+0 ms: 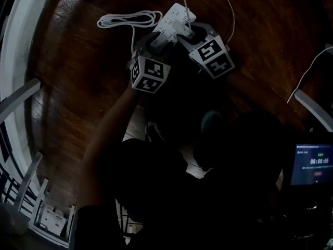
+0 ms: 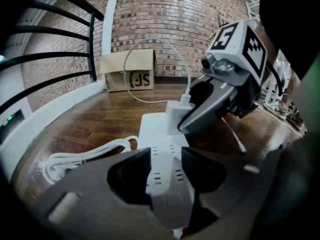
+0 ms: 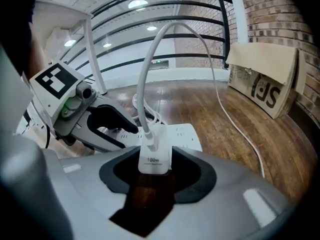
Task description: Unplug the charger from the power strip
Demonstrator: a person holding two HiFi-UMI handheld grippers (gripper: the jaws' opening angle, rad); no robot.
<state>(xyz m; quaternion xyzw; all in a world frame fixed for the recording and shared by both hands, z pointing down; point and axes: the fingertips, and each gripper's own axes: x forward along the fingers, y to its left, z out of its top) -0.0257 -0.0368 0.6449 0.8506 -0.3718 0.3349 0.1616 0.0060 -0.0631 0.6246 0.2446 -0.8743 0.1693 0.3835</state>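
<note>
Your left gripper [image 2: 165, 161] has its jaws spread wide. The near end of the power strip [image 2: 162, 134] lies between them, its long edges running just inside each jaw. As far as I can judge, the pads are not pressing on it yet. That straddle makes sense, because the strip sits loose on the wooden floor [image 3: 240, 119] and would lift with the plug unless you pin it down.

Your right gripper [image 3: 156, 166] has its jaws partly apart. The white charger [image 3: 155, 156] stands upright between their tips, still seated in the strip, and its cable [image 3: 150, 74] arches up and away beyond them. The pads flank its two flat sides closely, but I judge they have not clamped. Coming at it from above on a slant lines you up to pull it up out of the socket.

The strip's own coiled cord [image 2: 75, 159] lies outside the left jaw, clear of both grips. Neither hold looks made, so I judge the unplugging itself has yet to begin.
</note>
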